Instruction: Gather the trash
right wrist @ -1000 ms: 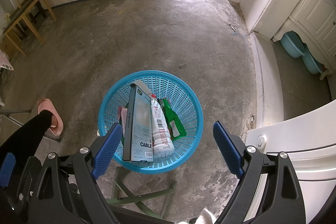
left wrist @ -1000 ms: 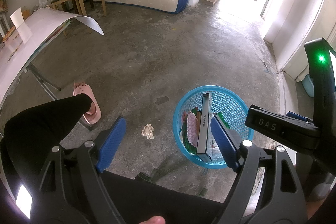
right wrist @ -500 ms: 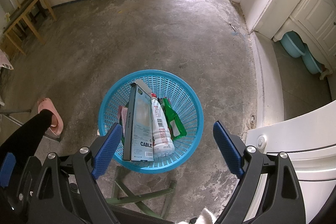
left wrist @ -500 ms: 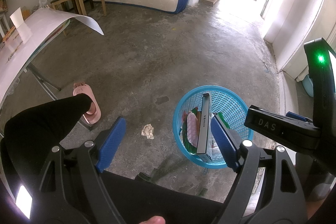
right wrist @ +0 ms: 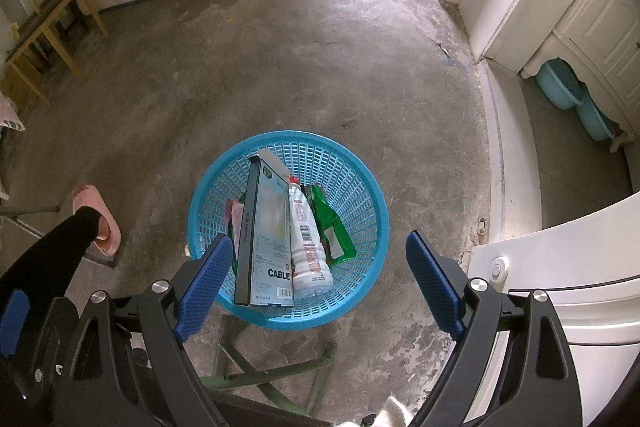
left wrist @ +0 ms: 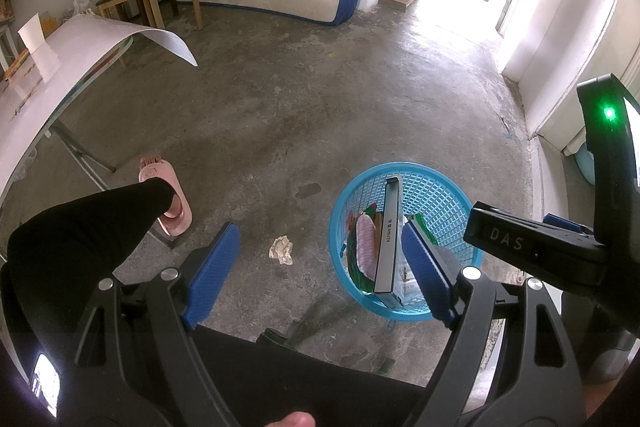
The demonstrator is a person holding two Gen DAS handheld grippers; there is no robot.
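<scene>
The crumpled paper point(left wrist: 282, 249) lies on the floor between the spread, empty left tool point(left wrist: 320, 269) fingers, seemingly nearer it than the right.

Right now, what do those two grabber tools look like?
Each gripper, left and right, has a black frame with silver bolts and two blue textured pads. The right one's body reads "DAS" and shows a green light.

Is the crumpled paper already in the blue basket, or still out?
Out. The crumpled paper lies on the concrete floor, left of the blue basket and apart from it.
</scene>
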